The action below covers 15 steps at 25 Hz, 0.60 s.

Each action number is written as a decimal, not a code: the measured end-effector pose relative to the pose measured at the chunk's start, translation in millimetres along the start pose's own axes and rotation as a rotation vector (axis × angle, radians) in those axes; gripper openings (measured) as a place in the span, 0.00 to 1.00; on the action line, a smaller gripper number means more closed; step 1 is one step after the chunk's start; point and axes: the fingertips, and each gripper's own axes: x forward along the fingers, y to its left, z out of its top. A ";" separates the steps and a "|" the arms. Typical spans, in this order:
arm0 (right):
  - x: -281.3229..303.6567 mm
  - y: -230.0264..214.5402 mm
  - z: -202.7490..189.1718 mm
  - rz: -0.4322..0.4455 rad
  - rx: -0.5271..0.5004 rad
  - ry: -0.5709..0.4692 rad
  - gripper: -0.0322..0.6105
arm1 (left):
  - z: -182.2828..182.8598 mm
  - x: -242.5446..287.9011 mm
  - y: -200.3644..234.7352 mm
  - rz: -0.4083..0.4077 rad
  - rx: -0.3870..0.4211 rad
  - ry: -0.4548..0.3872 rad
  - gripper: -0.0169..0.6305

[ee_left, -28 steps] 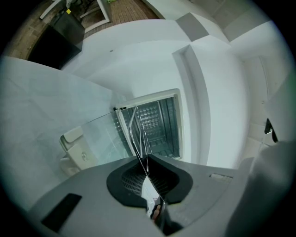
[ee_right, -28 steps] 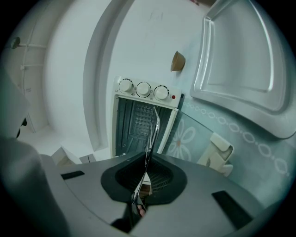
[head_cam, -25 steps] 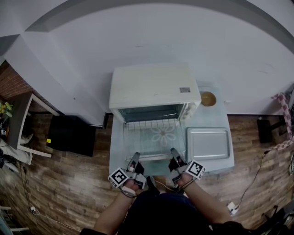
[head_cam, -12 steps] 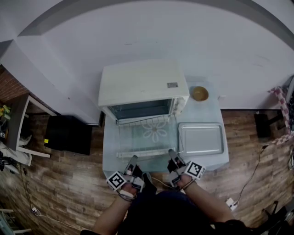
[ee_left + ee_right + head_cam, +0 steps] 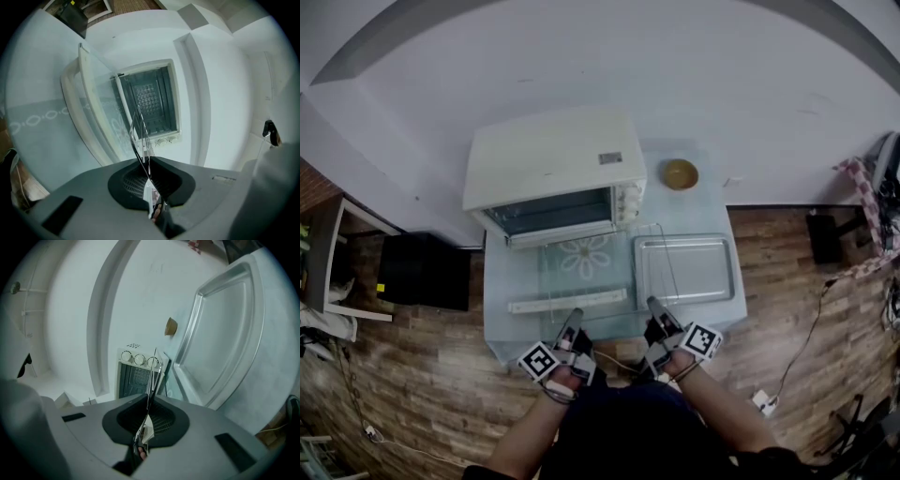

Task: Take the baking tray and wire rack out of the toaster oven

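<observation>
The white toaster oven (image 5: 553,178) stands at the back of the table with its glass door (image 5: 572,267) folded down. The silver baking tray (image 5: 684,270) lies on the table to the oven's right. The thin wire rack (image 5: 667,265) hangs out of the oven, above the door and the tray's left edge. My left gripper (image 5: 575,326) and right gripper (image 5: 656,314) are each shut on its near edge. In the left gripper view the rack (image 5: 140,136) runs edge-on from the jaws (image 5: 149,185) toward the oven (image 5: 150,101). The right gripper view shows the rack (image 5: 152,376) the same way, beside the tray (image 5: 225,338).
A small brown bowl (image 5: 680,173) sits at the back right of the pale blue table (image 5: 703,319). A black box (image 5: 422,272) stands on the wooden floor to the left. A white wall runs behind the oven.
Both grippers have drawn back toward me and to the right with the wire rack. It has come out of the oven cavity, where it sat a second ago.
</observation>
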 end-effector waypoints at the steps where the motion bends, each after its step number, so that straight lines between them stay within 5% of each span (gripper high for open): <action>1: -6.8 -3.4 7.0 0.001 -0.010 -0.008 0.07 | -9.3 0.8 6.4 0.053 -0.004 0.014 0.04; 4: -38.2 -28.2 18.9 -0.113 0.072 -0.033 0.07 | -38.0 7.5 16.8 0.166 -0.029 0.050 0.04; 6: -62.9 -50.8 23.7 -0.238 0.157 -0.048 0.07 | -52.3 28.5 -3.1 0.053 -0.021 0.057 0.04; 9: -82.8 -57.3 47.8 -0.211 0.102 -0.070 0.07 | -81.6 36.9 5.0 0.147 -0.048 0.092 0.04; 10: -88.4 -57.4 57.0 -0.187 0.077 -0.078 0.07 | -90.9 43.2 1.4 0.136 -0.053 0.099 0.04; 13: -102.0 -54.1 84.8 -0.097 -0.010 -0.100 0.07 | -113.0 74.7 -33.1 -0.061 -0.029 0.105 0.04; 15: -117.0 -61.3 96.3 -0.104 -0.014 -0.114 0.07 | -133.0 76.5 -22.8 0.030 -0.048 0.130 0.04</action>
